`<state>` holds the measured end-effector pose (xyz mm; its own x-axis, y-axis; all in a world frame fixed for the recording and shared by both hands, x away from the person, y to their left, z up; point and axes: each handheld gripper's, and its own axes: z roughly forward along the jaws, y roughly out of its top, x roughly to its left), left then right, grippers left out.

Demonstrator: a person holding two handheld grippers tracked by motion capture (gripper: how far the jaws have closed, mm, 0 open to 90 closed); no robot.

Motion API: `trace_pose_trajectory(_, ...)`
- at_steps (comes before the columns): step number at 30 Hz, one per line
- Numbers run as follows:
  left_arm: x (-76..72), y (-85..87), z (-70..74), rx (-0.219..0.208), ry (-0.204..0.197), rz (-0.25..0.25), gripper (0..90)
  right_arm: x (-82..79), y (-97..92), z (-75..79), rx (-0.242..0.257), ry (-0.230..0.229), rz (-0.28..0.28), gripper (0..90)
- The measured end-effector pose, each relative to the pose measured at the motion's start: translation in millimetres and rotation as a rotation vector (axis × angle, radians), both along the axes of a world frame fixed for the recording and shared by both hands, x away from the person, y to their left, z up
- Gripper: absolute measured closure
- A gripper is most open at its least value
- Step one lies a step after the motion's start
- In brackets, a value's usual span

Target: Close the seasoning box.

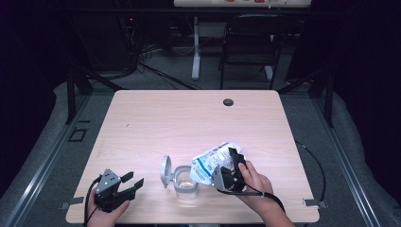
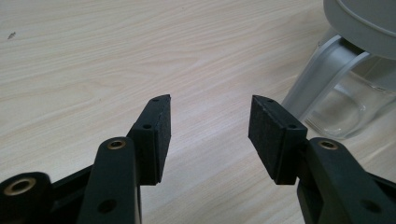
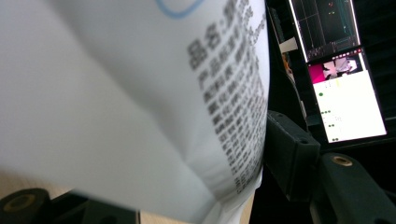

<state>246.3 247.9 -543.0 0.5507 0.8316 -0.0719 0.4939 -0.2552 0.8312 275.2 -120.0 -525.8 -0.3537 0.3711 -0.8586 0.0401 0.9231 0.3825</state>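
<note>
— Seen from above: where does the bag [image 1: 213,161] sit against the right gripper [image 1: 232,166]?

— Clamped between its jaws. White pouch with blue print, crumpled, tilted with its lower end toward the glass jar [image 1: 186,182], hanging just over the jar's open mouth. Held above the table [image 1: 156,118], near the front edge, right of centre.

— And from the right gripper's own camera?

— Pressed up close: white bag [image 3: 140,93] with dark printed lines, blurred, covering the left jaw and most of the frame. Right pad [image 3: 289,154] flush against the bag's edge. So: gripping the bag, jaws fairly wide around its bulk. Off to the right, a lit screen [image 3: 348,100] in the dark background.

— The jar itself?

— Clear glass, upright on the table, grey hinged lid [image 1: 165,171] flipped open and standing on its left side. Just left of the right gripper, touching or nearly touching the bag's low corner; cannot tell which.

— Left gripper [image 1: 126,183]?

— Low over the table at the front left, in the person's left hand [image 1: 108,210]. Jaws spread wide, nothing between them. In its own view, bare wood between the two black pads [image 2: 161,135], with the jar [image 2: 343,109] and its grey lid [image 2: 362,18] ahead to the right, near but apart from the right pad.

— Anything else on the table?

— A small dark round hole [image 1: 228,102] near the far edge, well apart from the bag.
</note>
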Motion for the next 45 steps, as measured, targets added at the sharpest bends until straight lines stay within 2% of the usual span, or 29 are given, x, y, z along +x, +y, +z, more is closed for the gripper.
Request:
trace_pose_trajectory(3, 0.0, -0.2, -0.2, 0.0, 0.001, 0.0, 49.9, -0.8, 0.6, 0.4, -0.023, -0.008, -0.001, 45.2)
trace_pose_trajectory(11, 0.0, -0.2, -0.3, 0.0, 0.002, 0.0, 50.0, -0.6, 0.4, 0.1, -0.036, -0.024, -0.007, 45.3)
trace_pose_trajectory(13, 0.1, -0.3, -0.4, 0.0, 0.002, -0.002, 49.9, 0.1, 0.4, -1.3, -0.026, -0.029, -0.001, 45.3)
trace_pose_trajectory(18, 0.2, -0.5, -0.9, 0.0, 0.002, -0.002, 49.9, -0.6, 1.6, -1.8, -0.053, -0.038, -0.007, 45.3)
trace_pose_trajectory(21, 0.2, -0.6, -1.0, 0.0, 0.003, -0.001, 49.9, 0.0, 2.6, -3.9, -0.04, -0.05, 0.001, 45.4)
trace_pose_trajectory(27, 0.2, 0.1, -0.6, 0.002, 0.002, -0.001, 49.9, -0.4, 4.9, -4.3, -0.072, -0.055, -0.002, 45.5)
trace_pose_trajectory(31, 0.1, 0.3, -0.2, 0.001, 0.002, 0.0, 49.9, 0.2, 5.7, -5.1, -0.068, -0.067, 0.004, 45.5)
trace_pose_trajectory(33, 0.0, 0.2, -0.2, 0.0, 0.002, 0.0, 49.9, -0.2, 6.4, -4.1, -0.092, -0.066, -0.001, 45.5)
trace_pose_trajectory(38, 0.0, 0.2, -0.2, 0.001, 0.001, 0.0, 49.9, 0.6, 6.8, -5.6, -0.109, -0.095, 0.02, 45.5)
trace_pose_trajectory(39, 0.0, 0.1, -0.2, 0.001, 0.001, -0.001, 49.9, 0.0, 7.1, -4.6, -0.127, -0.096, 0.012, 45.6)
trace_pose_trajectory(42, 0.0, -0.2, -0.3, 0.0, 0.002, -0.001, 50.0, 0.9, 7.0, -4.7, -0.126, -0.105, 0.014, 45.8)
trace_pose_trajectory(45, -0.1, -0.3, -0.1, 0.0, 0.0, -0.001, 50.0, 0.7, 7.1, -3.5, -0.149, -0.116, 0.011, 45.8)
